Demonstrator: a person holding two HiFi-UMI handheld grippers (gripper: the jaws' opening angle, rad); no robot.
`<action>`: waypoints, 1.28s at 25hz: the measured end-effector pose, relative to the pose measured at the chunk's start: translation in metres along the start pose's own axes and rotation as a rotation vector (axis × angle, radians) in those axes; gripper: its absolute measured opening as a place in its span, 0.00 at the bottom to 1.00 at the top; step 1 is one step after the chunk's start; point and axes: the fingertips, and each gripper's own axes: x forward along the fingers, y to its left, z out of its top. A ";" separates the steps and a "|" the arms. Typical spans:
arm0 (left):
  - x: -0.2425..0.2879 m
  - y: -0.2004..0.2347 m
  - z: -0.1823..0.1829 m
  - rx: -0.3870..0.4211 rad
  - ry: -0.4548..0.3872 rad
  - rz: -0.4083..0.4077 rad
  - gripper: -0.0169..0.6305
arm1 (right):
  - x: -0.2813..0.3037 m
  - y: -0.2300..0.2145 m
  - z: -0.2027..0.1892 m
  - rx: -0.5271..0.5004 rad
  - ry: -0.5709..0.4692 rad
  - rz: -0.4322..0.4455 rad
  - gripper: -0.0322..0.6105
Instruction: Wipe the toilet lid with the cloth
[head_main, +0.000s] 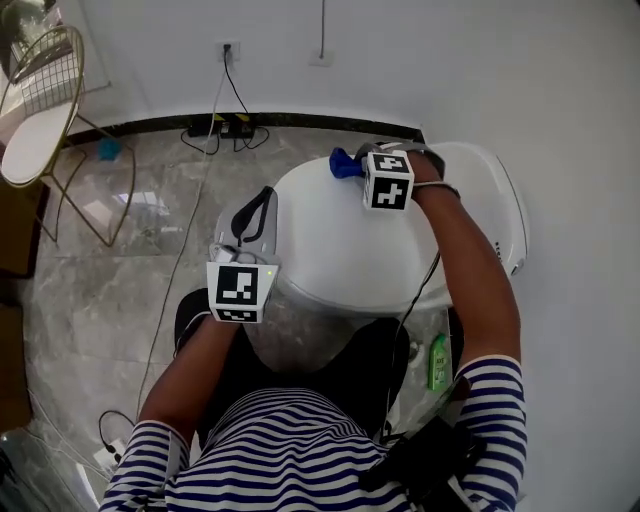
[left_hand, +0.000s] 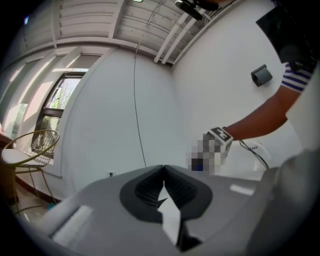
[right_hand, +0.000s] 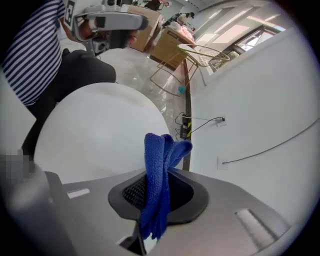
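Over toilet lid (head_main: 340, 255): R gripper (right_hand: 159, 192) fingers clamped on cloth (right_hand: 158, 160); L gripper (left_hand: 163, 171) fingers together.

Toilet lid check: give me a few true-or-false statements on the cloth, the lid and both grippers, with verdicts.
1. The right gripper is shut on the blue cloth. True.
2. The toilet lid is raised. False: it is down.
3. The left gripper holds a sponge. False: its jaws are together with nothing between them.
4. A green bottle sits on the floor. True.
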 end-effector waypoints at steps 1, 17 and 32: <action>-0.004 0.004 -0.002 0.001 0.004 0.009 0.03 | 0.007 -0.009 0.000 0.009 0.005 -0.002 0.15; -0.048 0.042 -0.020 0.004 0.042 0.117 0.03 | 0.092 -0.043 -0.005 0.045 0.080 0.086 0.15; -0.034 0.031 -0.007 -0.001 0.003 0.067 0.03 | 0.057 -0.019 0.009 0.039 0.062 0.120 0.15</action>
